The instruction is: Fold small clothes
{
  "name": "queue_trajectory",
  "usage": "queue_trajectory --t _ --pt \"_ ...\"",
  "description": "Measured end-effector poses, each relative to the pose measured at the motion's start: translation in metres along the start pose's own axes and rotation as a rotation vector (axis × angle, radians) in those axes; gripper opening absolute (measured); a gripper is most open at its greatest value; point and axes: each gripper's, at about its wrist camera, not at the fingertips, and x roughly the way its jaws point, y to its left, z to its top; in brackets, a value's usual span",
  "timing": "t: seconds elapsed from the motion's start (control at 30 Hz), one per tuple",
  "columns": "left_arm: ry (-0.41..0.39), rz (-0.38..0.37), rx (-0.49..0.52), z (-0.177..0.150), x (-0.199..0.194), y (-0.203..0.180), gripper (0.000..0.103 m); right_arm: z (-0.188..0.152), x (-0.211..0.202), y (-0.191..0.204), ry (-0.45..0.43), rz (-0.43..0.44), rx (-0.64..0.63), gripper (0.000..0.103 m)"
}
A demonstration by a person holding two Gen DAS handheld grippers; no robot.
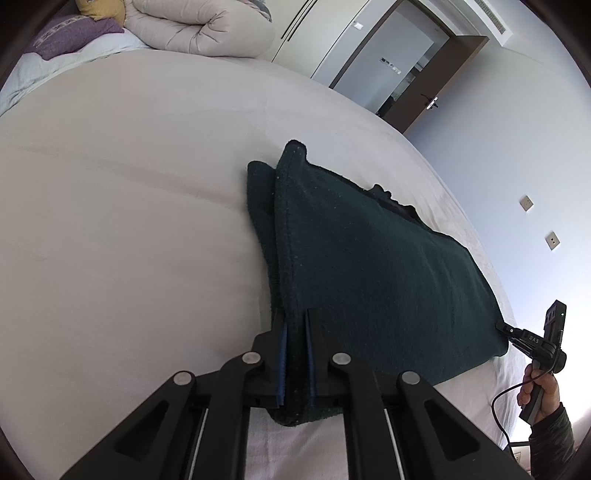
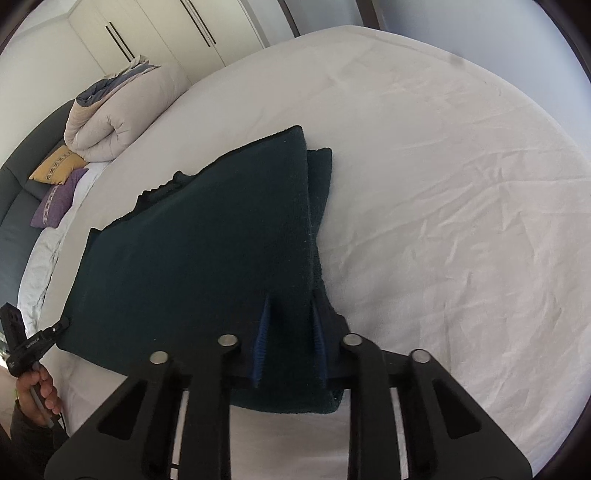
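Cloth [image 1: 369, 266], dark teal, spread on white bed sheet [image 1: 129, 221], near edge lifted. One near corner clamped between jaws of left gripper [image 1: 295, 325], other between jaws of right gripper [image 2: 290, 306]. Folded layer seen past jaws. Rolled duvet [image 2: 110, 122] and pillows [image 2: 55, 203] lie far beyond.

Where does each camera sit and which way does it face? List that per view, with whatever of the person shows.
Left wrist: sits on the left gripper, looking along its jaws, shut on the dark green garment, across the white bed toward a door; the right gripper and right hand show.
Right wrist: sits on the right gripper, jaws shut on the same garment's other near corner, facing the wardrobe; the left hand shows.
Shared: garment, bed, rolled duvet, pillows.
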Motion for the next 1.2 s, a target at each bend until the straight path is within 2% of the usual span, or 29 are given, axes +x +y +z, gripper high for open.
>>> queue_trajectory --t 0.03,0.07,0.37,0.6,0.73,0.9,1.2 --pt "-0.002 0.0 0.001 0.0 0.0 0.0 0.007 0.0 -0.002 0.001 -0.003 -0.008 -0.005 0.007" --pt "-0.004 0.0 0.001 0.0 -0.001 -0.001 0.007 0.0 -0.003 0.002 -0.006 -0.011 -0.01 0.006" --pt "-0.038 0.012 0.046 -0.007 -0.017 -0.008 0.004 -0.005 -0.028 0.008 -0.057 -0.022 -0.015 0.005" --pt "-0.013 0.01 0.044 -0.025 -0.021 -0.003 0.004 -0.023 -0.048 0.009 -0.067 -0.015 -0.006 0.005" --pt "0.017 0.002 0.003 -0.041 -0.018 0.01 0.004 -0.04 -0.044 -0.009 -0.038 -0.012 0.045 0.005" --pt "0.019 0.002 0.005 -0.045 -0.015 0.014 0.004 -0.055 -0.044 -0.024 -0.03 -0.007 0.078 0.005" --pt "0.015 -0.003 0.001 -0.049 -0.017 0.017 0.004 -0.06 -0.031 -0.033 -0.023 0.012 0.1 0.005"
